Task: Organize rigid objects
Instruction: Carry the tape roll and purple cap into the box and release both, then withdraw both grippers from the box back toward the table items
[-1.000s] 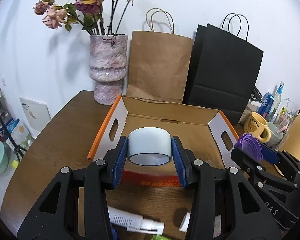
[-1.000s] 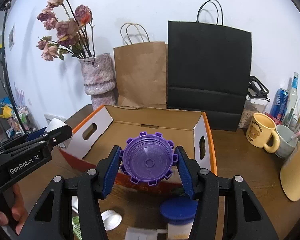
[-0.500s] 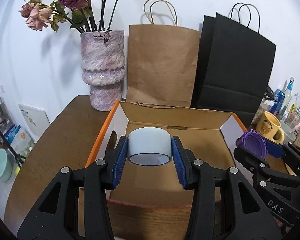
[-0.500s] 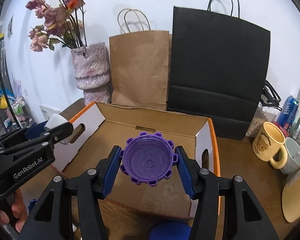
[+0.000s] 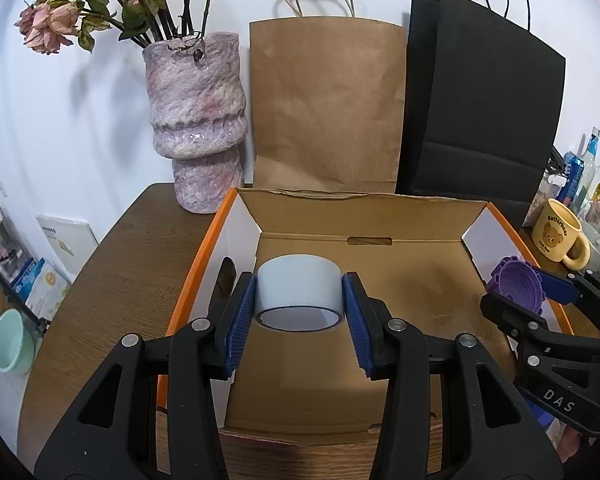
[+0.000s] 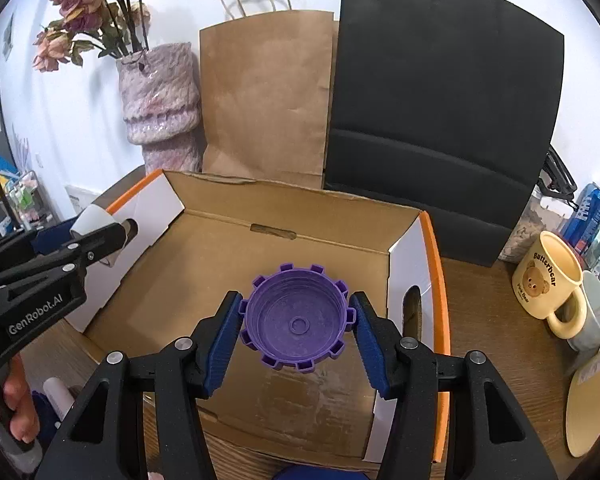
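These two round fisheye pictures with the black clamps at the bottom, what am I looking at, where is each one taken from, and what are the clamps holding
There is no robot here. A person holds a hand-operated two-finger gripper in each hand, and each gripper carries a fisheye camera looking forward along its fingers. That is why black arms with blue pads fill the bottom of both pictures.

The left wrist view shows the left gripper clamped on a pale roll of tape. The right wrist view shows the right gripper clamped on a purple toothed cap. Each gripper also appears at the edge of the other's picture.

Both hang over an open cardboard box with orange edges, which looks empty, on a wooden table. Behind it stand a vase of dried flowers, a brown paper bag and a black paper bag. A yellow mug sits to the right.
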Demonstrator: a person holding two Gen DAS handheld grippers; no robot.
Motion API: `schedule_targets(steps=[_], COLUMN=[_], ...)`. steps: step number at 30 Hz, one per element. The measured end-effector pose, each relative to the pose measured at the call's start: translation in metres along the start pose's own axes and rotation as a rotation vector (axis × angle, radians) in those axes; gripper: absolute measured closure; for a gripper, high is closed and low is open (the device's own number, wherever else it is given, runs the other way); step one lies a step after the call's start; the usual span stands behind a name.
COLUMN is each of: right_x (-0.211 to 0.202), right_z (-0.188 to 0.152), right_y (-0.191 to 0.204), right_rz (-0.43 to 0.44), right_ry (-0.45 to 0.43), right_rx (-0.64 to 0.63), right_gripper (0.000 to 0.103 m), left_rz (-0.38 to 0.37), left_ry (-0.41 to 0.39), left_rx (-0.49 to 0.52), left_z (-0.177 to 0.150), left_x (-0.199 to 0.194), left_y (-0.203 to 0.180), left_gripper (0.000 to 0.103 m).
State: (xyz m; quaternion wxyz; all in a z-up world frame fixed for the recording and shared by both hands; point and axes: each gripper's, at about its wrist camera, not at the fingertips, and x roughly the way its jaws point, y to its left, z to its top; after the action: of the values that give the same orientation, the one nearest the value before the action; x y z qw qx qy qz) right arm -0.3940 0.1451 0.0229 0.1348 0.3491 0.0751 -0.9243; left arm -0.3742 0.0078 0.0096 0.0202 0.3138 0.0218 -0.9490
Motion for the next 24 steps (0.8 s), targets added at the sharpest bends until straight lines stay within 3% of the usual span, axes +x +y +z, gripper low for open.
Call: schedule_targets(steps=[1, 2, 4, 5, 6, 7, 24], right_x=[0.001, 0.002, 0.004, 0.004, 0.005, 0.006, -0.002], right_z=[-0.001, 0.0, -0.001, -0.001, -0.002, -0.002, -0.001], right_y=[-0.001, -0.001, -0.005, -0.005, -0.006, -0.007, -0.008], right_rz=[-0.004, -0.005, -0.012, -0.015, -0.018, -0.023, -0.025], right_ry=[0.005, 0.008, 0.014, 0.017, 0.026, 0.035, 0.007], right_rx=[0.001, 0.004, 0.017, 0.018, 0.018, 0.017, 0.027], right_gripper=[0.042, 0.042, 0.025, 0.016, 0.015, 0.015, 0.015], left_rz=[0.002, 0.005, 0.013, 0.013, 0.009, 0.011, 0.021], left_ry=[-0.004, -0.009, -0.022, -0.033, -0.041, -0.044, -0.06], left_rx=[0.0, -0.003, -0.01, -0.013, -0.017, -0.021, -0.026], left_z=[0.001, 0.001, 0.001, 0.001, 0.001, 0.002, 0.003], left_x=[0.0, -0.001, -0.003, -0.005, -0.007, -0.008, -0.018], left_y=[0.0, 0.001, 0.003, 0.004, 0.005, 0.006, 0.007], left_gripper=[0.057, 0.04, 0.02, 0.017, 0.014, 0.001, 0.0])
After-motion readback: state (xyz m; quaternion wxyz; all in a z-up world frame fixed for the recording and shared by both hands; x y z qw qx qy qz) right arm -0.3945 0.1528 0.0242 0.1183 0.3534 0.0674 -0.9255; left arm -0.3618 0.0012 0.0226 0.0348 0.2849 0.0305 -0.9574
